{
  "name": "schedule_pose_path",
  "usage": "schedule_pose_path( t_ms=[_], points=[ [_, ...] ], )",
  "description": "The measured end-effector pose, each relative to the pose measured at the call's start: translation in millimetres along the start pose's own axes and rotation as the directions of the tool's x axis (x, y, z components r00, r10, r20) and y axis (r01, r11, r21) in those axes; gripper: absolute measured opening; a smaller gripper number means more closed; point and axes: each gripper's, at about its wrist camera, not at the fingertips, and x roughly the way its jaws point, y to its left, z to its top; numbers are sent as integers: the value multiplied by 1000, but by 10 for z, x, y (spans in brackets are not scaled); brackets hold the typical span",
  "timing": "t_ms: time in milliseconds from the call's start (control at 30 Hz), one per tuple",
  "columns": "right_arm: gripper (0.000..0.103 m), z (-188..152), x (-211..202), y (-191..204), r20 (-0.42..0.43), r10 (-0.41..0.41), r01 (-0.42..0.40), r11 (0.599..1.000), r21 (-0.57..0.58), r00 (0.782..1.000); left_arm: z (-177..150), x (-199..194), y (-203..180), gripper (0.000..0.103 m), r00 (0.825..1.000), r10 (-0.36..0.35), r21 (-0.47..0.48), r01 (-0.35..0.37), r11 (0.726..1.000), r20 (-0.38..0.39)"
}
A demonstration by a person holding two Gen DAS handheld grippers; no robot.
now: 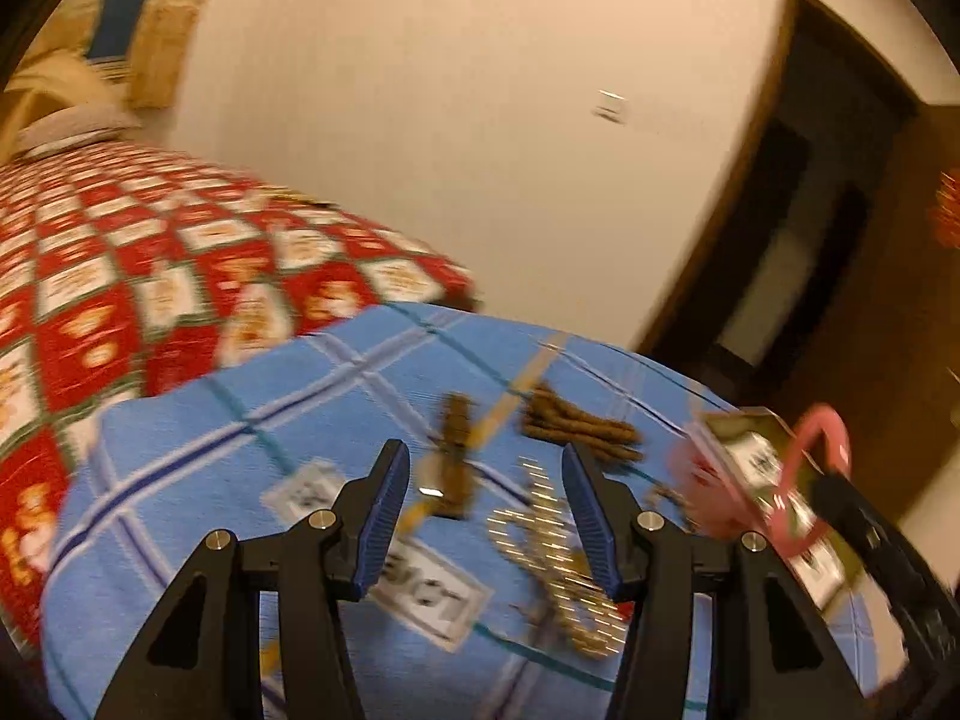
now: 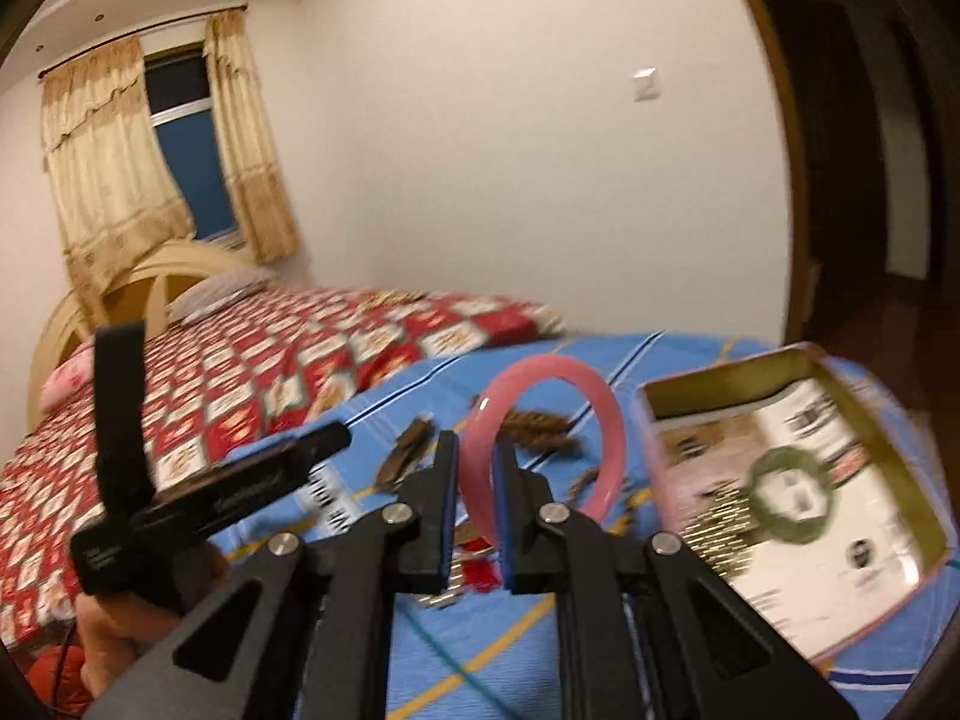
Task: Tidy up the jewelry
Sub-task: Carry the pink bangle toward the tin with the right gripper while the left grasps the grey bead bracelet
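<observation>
My right gripper (image 2: 477, 450) is shut on a pink bangle (image 2: 600, 408) and holds it upright above the blue cloth, left of the open tin box (image 2: 720, 387). The box holds a green bangle (image 2: 792, 495) and a gold chain (image 2: 717, 534). My left gripper (image 1: 486, 465) is open and empty above the blue checked cloth (image 1: 210, 450). A gold chain (image 1: 552, 546) lies by its right finger. Brown bead pieces (image 1: 576, 423) and a brown strip (image 1: 456, 450) lie beyond. The pink bangle (image 1: 816, 474) and the box (image 1: 756, 450) show at the right.
A bed with a red patterned cover (image 1: 120, 276) lies to the left, with a pillow (image 2: 216, 291) and curtains (image 2: 108, 180) behind. A dark doorway (image 1: 810, 210) is at the right. The left gripper's body (image 2: 198, 480) shows in the right wrist view.
</observation>
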Motion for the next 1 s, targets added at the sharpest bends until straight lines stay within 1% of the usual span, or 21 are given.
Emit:
schedule_pose_path(
  t_ms=[33, 133, 200, 267, 333, 433, 467, 533, 600, 633, 667, 700, 733, 767, 800, 833, 867, 900, 967, 1000],
  points=[
    [14, 8, -19, -18, 14, -24, 24, 1000, -4, 1000, -21, 14, -90, 54, 999, -42, 40, 43, 998, -19],
    [14, 32, -57, -64, 42, -81, 82, 996, -22, 996, -69, 39, -281, 54, 989, -131, 118, 139, 983, -68],
    [14, 52, -96, -104, 64, -122, 124, 992, -34, 991, -91, 21, -374, 54, 982, -171, 155, 181, 971, -80],
    [14, 83, -141, -168, 90, -155, 158, 987, -30, 984, -114, 19, -456, 54, 971, -218, 172, 232, 957, -97],
    [14, 95, -172, -228, 106, -180, 183, 983, -21, 978, -127, 94, -552, 54, 963, -234, 182, 255, 950, -133],
    [14, 105, -198, -348, 108, -197, 196, 980, 18, 974, -108, 251, -708, 54, 966, -199, 220, 232, 947, -164],
    [14, 110, -191, -386, 105, -192, 189, 981, 39, 976, -97, 349, -823, 54, 970, -166, 258, 209, 943, -179],
    [14, 107, -199, -415, 107, -192, 188, 981, 49, 975, -99, 490, -949, 54, 970, -130, 288, 187, 939, -207],
    [14, 111, -209, -401, 116, -199, 196, 980, 36, 973, -117, 708, -1069, 54, 963, -87, 301, 164, 939, -254],
    [14, 113, -214, -394, 122, -205, 203, 979, 29, 971, -140, 805, -1101, 54, 959, -53, 305, 141, 942, -279],
    [14, 114, -224, -387, 128, -209, 208, 978, 23, 970, -175, 933, -1133, 54, 946, -9, 306, 114, 945, -325],
    [14, 114, -226, -385, 130, -212, 211, 977, 21, 969, -204, 1023, -1143, 53, 932, 7, 295, 107, 949, -362],
    [14, 110, -230, -387, 130, -213, 212, 977, 20, 968, -210, 1018, -1161, 51, 933, 12, 300, 103, 948, -360],
    [14, 108, -224, -387, 129, -214, 213, 977, 21, 968, -218, 1017, -1181, 45, 934, 15, 311, 104, 945, -358],
    [14, 106, -220, -387, 127, -214, 213, 977, 21, 969, -228, 1020, -1188, 35, 933, 25, 321, 98, 942, -359],
    [14, 107, -209, -387, 125, -213, 212, 977, 22, 969, -233, 1016, -1189, 18, 934, 37, 329, 88, 940, -354],
    [14, 108, -198, -388, 123, -212, 211, 977, 22, 969, -233, 1020, -1173, 11, 933, 29, 322, 94, 942, -360],
    [14, 109, -189, -385, 121, -212, 210, 977, 23, 970, -230, 1026, -1153, 8, 932, 16, 307, 103, 946, -363],
    [14, 107, -185, -392, 120, -213, 211, 977, 27, 970, -209, 1023, -1063, 8, 926, -39, 247, 140, 959, -375],
    [14, 105, -187, -400, 120, -216, 214, 976, 31, 969, -190, 1032, -1045, 8, 926, -51, 231, 147, 962, -375]
  ],
)
